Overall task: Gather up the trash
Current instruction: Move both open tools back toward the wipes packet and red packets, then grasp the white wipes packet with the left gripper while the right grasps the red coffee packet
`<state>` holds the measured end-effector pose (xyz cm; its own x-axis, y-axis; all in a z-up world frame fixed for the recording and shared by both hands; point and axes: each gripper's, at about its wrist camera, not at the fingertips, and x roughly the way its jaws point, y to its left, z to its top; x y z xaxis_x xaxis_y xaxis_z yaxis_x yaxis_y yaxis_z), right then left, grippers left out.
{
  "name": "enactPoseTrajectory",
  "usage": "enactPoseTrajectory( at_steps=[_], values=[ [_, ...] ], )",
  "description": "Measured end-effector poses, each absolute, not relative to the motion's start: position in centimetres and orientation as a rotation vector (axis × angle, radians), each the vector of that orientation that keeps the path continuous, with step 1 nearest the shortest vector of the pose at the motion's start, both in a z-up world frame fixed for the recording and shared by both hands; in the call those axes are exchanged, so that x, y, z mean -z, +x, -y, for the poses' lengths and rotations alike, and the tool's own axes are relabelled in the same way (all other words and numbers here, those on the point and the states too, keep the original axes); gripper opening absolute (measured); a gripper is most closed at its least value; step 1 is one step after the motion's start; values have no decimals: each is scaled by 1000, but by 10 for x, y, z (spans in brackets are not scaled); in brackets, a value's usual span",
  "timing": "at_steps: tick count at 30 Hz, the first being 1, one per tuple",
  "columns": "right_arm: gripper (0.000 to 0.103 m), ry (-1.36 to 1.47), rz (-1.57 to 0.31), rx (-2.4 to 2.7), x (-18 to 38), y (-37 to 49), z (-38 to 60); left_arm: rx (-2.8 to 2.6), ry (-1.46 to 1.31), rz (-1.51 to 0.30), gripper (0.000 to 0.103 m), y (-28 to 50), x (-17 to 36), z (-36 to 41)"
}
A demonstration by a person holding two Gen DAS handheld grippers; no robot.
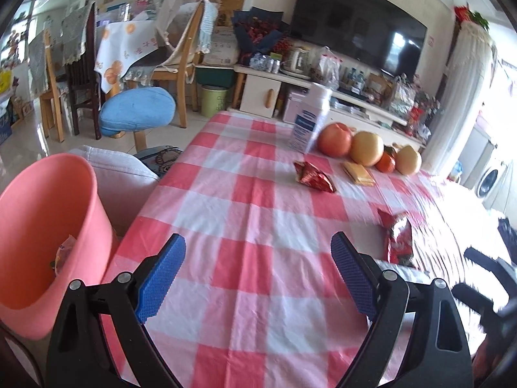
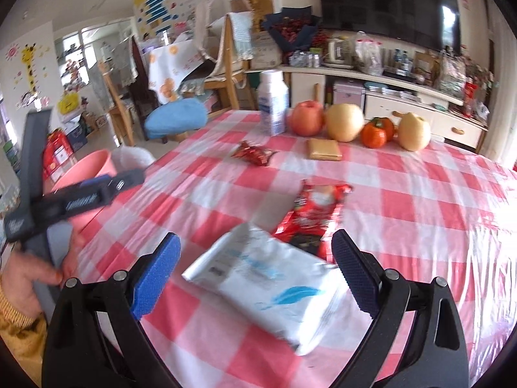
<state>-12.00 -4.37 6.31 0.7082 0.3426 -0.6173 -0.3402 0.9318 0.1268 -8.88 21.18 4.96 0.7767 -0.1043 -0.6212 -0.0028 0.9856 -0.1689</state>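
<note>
My left gripper (image 1: 258,271) hangs open over the pink-checked tablecloth (image 1: 242,161) with nothing between its blue pads. The pink bin (image 1: 42,226) stands just left of it, off the table's edge, with a wrapper (image 1: 63,253) inside. A red wrapper (image 1: 315,177), a gold packet (image 1: 358,173) and a second red wrapper (image 1: 399,242) lie ahead. My right gripper (image 2: 257,278) is open. A white plastic packet (image 2: 268,287) lies on the cloth between its fingers, blurred, with no pad visibly pressing on it. Beyond it lies the red wrapper (image 2: 313,216).
A white bottle (image 2: 273,103), an apple (image 2: 307,118), pears (image 2: 344,123) and persimmons (image 2: 376,132) stand along the table's far side. A hand (image 2: 22,278) holds the left gripper (image 2: 122,181) near the bin (image 2: 93,165). Chairs and a blue stool (image 1: 137,106) stand beyond.
</note>
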Motion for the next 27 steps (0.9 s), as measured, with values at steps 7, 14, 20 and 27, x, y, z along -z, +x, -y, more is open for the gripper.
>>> enactPoseTrajectory(
  at_steps=[7,14,20,27],
  values=[
    [95,53,-682,-319,-66,-111,83,112,-36,-700,91,-109,-47,-167],
    [95,82,-675,-270,-64,-103,116,168,56,-733,91,-138,-37,-121],
    [95,95,-693,-213,-60,-92,142,303,-156,-826,91,-158,-24,-101],
    [95,132,-698,-182,-60,-84,164,354,-453,-951,91,-136,5,-78]
  ],
)
